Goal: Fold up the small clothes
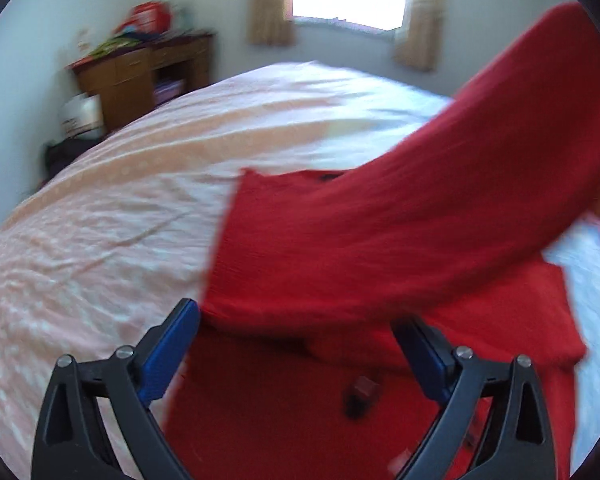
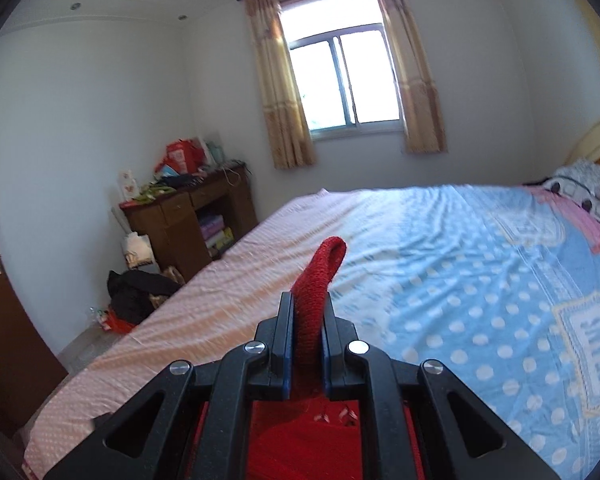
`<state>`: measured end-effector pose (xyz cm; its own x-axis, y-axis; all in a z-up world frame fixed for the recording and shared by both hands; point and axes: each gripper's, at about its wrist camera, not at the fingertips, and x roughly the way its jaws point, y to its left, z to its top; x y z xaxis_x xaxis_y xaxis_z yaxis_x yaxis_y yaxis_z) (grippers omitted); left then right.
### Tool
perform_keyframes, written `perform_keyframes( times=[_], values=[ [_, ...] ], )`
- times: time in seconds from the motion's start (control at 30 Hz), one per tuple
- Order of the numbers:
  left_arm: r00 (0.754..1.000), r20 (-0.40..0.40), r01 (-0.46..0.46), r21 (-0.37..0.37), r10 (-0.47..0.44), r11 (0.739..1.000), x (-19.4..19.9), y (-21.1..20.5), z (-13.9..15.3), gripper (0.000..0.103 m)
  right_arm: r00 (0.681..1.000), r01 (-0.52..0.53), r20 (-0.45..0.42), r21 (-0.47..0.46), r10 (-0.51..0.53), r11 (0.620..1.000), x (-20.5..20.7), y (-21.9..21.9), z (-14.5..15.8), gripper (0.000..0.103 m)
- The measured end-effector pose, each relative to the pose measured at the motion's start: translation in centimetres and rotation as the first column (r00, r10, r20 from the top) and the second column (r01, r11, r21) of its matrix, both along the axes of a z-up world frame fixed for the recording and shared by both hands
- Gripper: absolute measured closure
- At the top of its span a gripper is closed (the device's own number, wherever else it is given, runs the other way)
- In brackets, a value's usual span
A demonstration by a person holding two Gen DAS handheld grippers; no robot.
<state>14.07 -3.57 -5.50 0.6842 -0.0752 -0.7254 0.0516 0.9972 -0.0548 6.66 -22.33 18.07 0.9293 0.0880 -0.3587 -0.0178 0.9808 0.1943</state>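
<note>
A red knitted garment (image 1: pixel 308 240) lies on the bed, part folded, in the left wrist view. One long red sleeve (image 1: pixel 500 152) rises from it toward the upper right, lifted off the bed. My left gripper (image 1: pixel 300 320) hangs just above the garment's near part with its blue-padded jaws wide apart and nothing pressed between them. In the right wrist view my right gripper (image 2: pixel 307 304) is shut on the red sleeve's cuff (image 2: pixel 320 276), which sticks up past the fingertips. More red cloth (image 2: pixel 300 440) hangs below that gripper.
The bed sheet is pink (image 1: pixel 100 220) on the left and blue with white dots (image 2: pixel 460 280) on the right. A brown desk (image 2: pixel 188 216) with clutter stands by the far wall under a curtained window (image 2: pixel 344 84). Pillows (image 2: pixel 588 188) lie at the far right.
</note>
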Motion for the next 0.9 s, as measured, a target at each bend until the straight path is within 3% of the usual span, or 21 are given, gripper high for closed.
perform_keyframes(
  times=[0.1, 0.17, 0.2, 0.3, 0.33, 0.4, 0.5, 0.6, 0.67, 0.73, 0.9],
  values=[
    [0.984, -0.05, -0.166, 0.052, 0.168, 0.985, 1.2, 2.7, -1.5, 0.004, 0.999, 0.0, 0.038, -0.008, 0.0, 1.0, -1.6, -0.6, 0.6, 0.093],
    [0.976, -0.105, -0.203, -0.102, 0.193, 0.974, 1.5, 5.9, -2.4, 0.001, 0.999, 0.024, 0.032, -0.038, -0.023, 0.999, -2.2, -1.6, -0.3, 0.093],
    [0.976, -0.083, -0.213, -0.147, 0.202, 0.966, 1.2, 6.9, -2.1, 0.003, 0.999, 0.038, 0.012, -0.05, -0.037, 0.998, -2.3, -2.3, -1.2, 0.093],
    [0.957, -0.076, -0.279, -0.006, 0.278, 0.96, 0.9, 7.3, -2.3, 0.003, 0.989, 0.084, -0.113, -0.055, -0.09, 0.995, -1.5, -5.3, -6.2, 0.093],
    [0.958, -0.082, -0.276, -0.026, 0.274, 0.961, 0.8, 7.6, -2.6, 0.003, 0.981, 0.099, -0.161, -0.06, -0.107, 0.993, -1.2, -6.1, -8.1, 0.093],
    [0.96, -0.071, -0.274, -0.035, 0.271, 0.961, 0.6, 7.7, -2.4, 0.002, 0.954, 0.128, -0.26, -0.1, -0.15, 0.987, -0.7, -7.4, -12.2, 0.093],
    [0.961, -0.074, -0.267, 0.007, 0.267, 0.964, 0.4, 7.1, -2.6, 0.001, 0.894, 0.154, -0.388, -0.203, -0.224, 0.967, -0.4, -8.5, -18.4, 0.093],
    [0.961, -0.073, -0.265, 0.02, 0.266, 0.964, 0.4, 7.1, -2.8, 0.0, 0.844, 0.148, -0.476, -0.234, -0.246, 0.961, -0.4, -9.0, -22.6, 0.093],
    [0.961, -0.072, -0.265, 0.021, 0.266, 0.964, 0.6, 7.0, -2.9, 0.0, 0.849, 0.165, -0.457, -0.245, -0.264, 0.955, -1.0, -9.1, -23.6, 0.088],
    [0.961, -0.068, -0.265, 0.025, 0.266, 0.964, 0.5, 6.8, -2.8, 0.0, 0.84, 0.193, -0.452, -0.265, -0.299, 0.945, -1.4, -9.1, -22.9, 0.072],
    [0.963, -0.067, -0.261, 0.004, 0.261, 0.965, 0.5, 6.8, -2.6, 0.0, 0.852, 0.231, -0.434, -0.19, -0.293, 0.954, -3.9, -10.2, -21.7, 0.07]
  ],
)
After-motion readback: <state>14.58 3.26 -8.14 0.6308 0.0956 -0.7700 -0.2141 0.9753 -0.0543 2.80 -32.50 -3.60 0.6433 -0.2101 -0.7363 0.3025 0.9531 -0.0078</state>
